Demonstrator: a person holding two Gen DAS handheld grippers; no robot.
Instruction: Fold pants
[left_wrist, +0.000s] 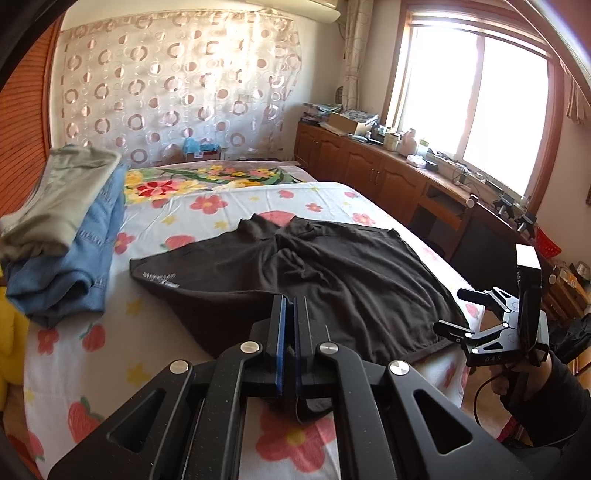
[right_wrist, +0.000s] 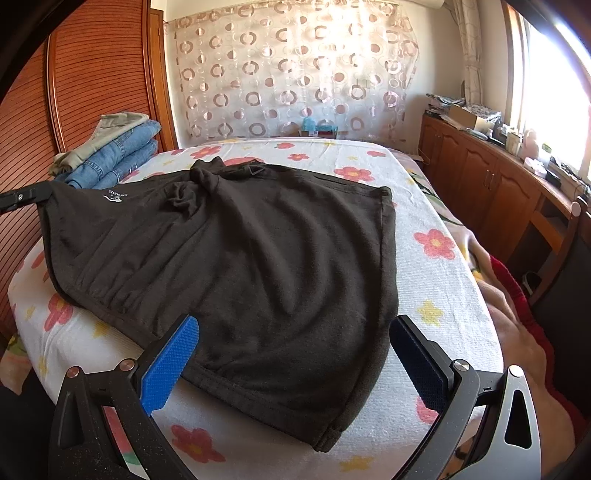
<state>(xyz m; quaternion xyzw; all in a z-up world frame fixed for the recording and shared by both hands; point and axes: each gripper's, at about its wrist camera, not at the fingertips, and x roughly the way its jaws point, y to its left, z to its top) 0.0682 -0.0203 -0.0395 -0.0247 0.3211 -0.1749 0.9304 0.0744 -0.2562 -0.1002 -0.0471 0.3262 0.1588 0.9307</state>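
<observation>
The dark brown pants (right_wrist: 236, 251) lie spread near the bed's (right_wrist: 436, 280) near edge, the left gripper (left_wrist: 293, 332) pinching their waistband corner, the right gripper (right_wrist: 295, 354) gaping wide at the hem, probably next to clamp there for the first fold.

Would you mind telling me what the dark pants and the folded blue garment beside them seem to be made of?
The dark pants look like soft, matte knit jersey or fleece: fine fuzzy surface, limp rounded wrinkles. The folded blue garment looks like denim: faded blue weave, thick stitched seams, stiff folds. Neither can be confirmed by sight alone.
</observation>
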